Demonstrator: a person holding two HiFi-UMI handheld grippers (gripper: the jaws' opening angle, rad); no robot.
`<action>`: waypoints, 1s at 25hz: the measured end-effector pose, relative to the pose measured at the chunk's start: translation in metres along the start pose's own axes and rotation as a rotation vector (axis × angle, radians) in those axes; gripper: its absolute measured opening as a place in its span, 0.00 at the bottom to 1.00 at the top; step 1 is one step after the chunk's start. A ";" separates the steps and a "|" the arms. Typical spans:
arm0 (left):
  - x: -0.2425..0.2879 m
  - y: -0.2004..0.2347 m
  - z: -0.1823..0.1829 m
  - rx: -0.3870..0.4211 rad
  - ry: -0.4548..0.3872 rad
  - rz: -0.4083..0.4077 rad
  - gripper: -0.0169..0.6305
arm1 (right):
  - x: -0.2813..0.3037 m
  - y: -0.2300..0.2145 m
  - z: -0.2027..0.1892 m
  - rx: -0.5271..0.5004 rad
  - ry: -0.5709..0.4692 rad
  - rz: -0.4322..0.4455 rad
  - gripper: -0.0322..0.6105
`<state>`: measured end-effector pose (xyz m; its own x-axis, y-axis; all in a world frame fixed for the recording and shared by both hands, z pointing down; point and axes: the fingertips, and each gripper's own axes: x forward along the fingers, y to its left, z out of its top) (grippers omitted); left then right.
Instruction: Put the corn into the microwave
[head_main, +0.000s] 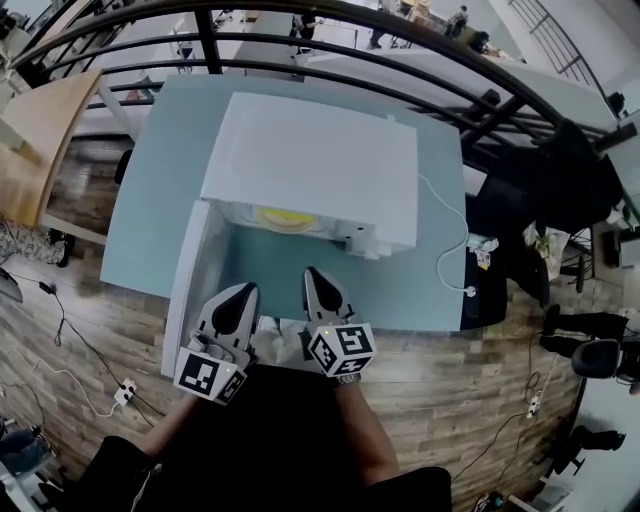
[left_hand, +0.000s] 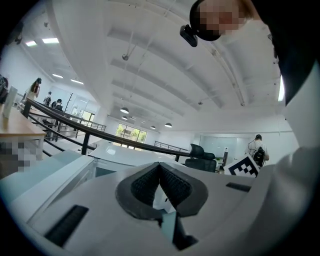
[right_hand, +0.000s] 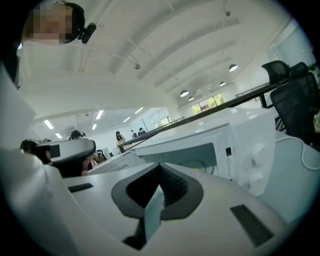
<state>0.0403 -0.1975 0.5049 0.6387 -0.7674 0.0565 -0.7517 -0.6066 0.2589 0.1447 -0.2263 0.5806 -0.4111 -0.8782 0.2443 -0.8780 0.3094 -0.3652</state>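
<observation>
The white microwave (head_main: 315, 165) stands on a pale blue table (head_main: 160, 180) with its door (head_main: 188, 285) swung open to the left. The yellow corn (head_main: 272, 216) lies inside the cavity, partly hidden under the top edge. My left gripper (head_main: 244, 290) is shut and empty, hovering by the open door at the table's near edge. My right gripper (head_main: 311, 273) is shut on nothing, in front of the cavity and apart from it. In the right gripper view the shut gripper (right_hand: 160, 166) points toward the microwave (right_hand: 220, 150). The left gripper view shows that gripper (left_hand: 160, 165) shut too.
A white power cable (head_main: 455, 250) runs from the microwave over the table's right side. Black railings (head_main: 330, 70) cross behind the table. A wooden desk (head_main: 35, 140) stands far left, and dark office chairs (head_main: 590, 350) are on the right. Cables lie on the wood floor.
</observation>
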 end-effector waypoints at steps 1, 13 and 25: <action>0.000 -0.002 0.001 0.004 -0.003 -0.004 0.03 | -0.007 0.001 0.011 -0.018 -0.030 -0.017 0.06; -0.011 -0.005 0.020 0.050 -0.029 -0.007 0.03 | -0.066 0.048 0.084 -0.148 -0.231 -0.090 0.06; -0.029 0.003 0.031 0.070 -0.059 0.027 0.03 | -0.078 0.091 0.100 -0.199 -0.287 -0.027 0.06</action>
<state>0.0141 -0.1834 0.4738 0.6092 -0.7930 0.0053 -0.7793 -0.5973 0.1897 0.1213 -0.1664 0.4384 -0.3260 -0.9451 -0.0215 -0.9299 0.3247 -0.1727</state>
